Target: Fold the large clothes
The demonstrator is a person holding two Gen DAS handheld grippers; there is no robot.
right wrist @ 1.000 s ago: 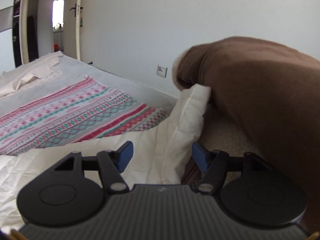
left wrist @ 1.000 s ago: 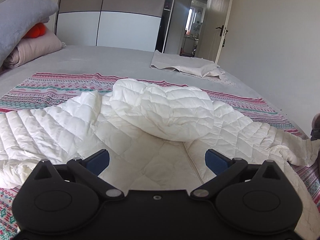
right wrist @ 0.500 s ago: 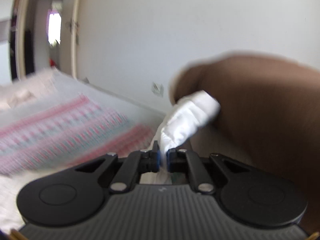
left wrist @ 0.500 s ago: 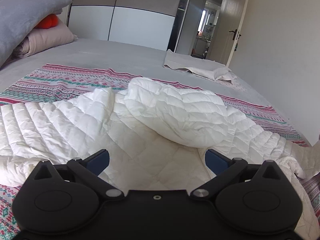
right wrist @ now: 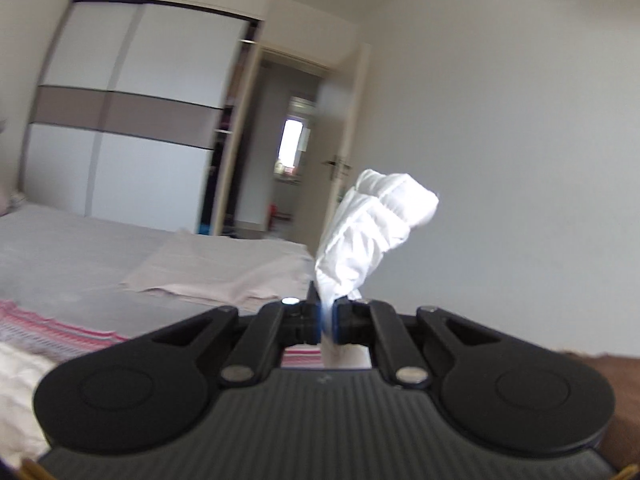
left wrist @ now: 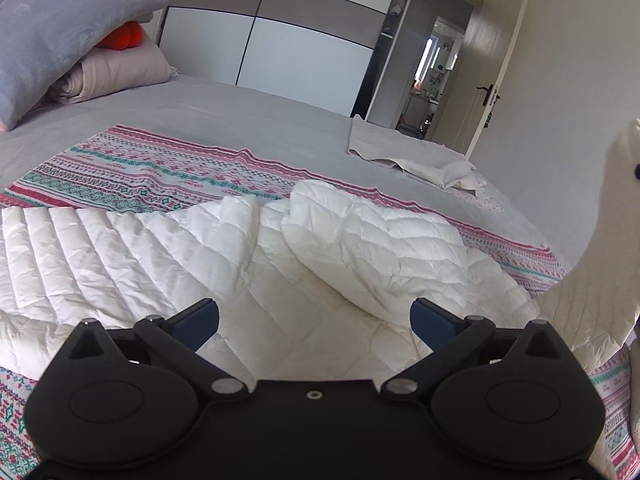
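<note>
A white quilted jacket (left wrist: 248,256) lies spread on the bed, its hood bunched in the middle. My left gripper (left wrist: 314,318) is open and empty, hovering over the jacket's near edge. My right gripper (right wrist: 328,318) is shut on the white jacket sleeve (right wrist: 372,232) and holds it lifted well above the bed. In the left wrist view the lifted sleeve (left wrist: 600,240) rises at the right edge.
A pink and teal patterned blanket (left wrist: 160,168) lies under the jacket on the grey bed (left wrist: 240,116). A beige folded cloth (left wrist: 408,156) lies far right. Grey and pink pillows (left wrist: 72,40) are stacked far left. A wardrobe (left wrist: 304,40) and open door stand behind.
My right gripper closed on the jacket sleeve, then lifted it up and swung towards the wardrobe. The left gripper stayed open and shifted slightly.
</note>
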